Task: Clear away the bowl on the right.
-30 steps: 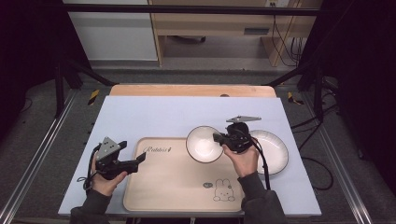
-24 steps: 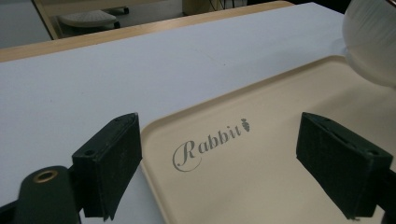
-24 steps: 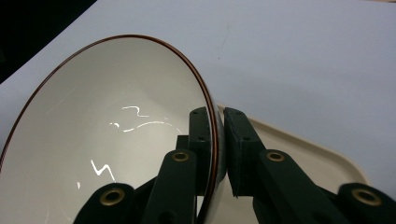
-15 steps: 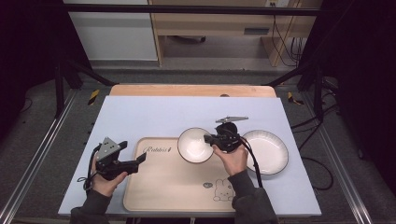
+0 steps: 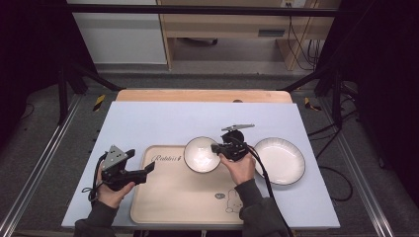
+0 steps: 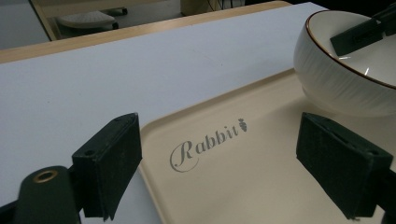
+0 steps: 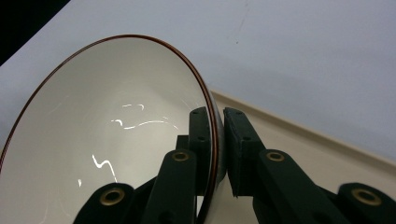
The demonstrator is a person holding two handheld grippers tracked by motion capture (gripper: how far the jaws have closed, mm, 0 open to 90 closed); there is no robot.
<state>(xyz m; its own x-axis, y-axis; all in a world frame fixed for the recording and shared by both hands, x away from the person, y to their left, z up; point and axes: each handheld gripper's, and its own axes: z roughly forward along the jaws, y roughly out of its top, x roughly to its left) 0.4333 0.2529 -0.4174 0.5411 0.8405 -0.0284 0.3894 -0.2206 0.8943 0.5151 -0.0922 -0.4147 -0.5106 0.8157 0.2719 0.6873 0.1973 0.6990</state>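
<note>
Pinching the bowl point(image 7: 107, 140) wall, one jaw inside and one outside, the right gripper point(image 5: 223, 147) holds it over the tray's point(image 5: 183, 197) two-o'clock corner. Such a thin rim grip could let it tip or slip. It's white, glossy, brown-rimmed. At nine o'clock, the left gripper point(image 5: 147, 170) gapes empty.

Worktop point(image 5: 163, 118): pale blue-grey sheet over a wooden top, bare wood strip showing along the far edge. Beige tray point(image 5: 188, 197) lies flat at the near middle, printed "Rabbit" at its far left corner, a small cartoon figure near its right. White plate point(image 5: 284, 163) sits right of the tray, directly on the sheet.
</note>
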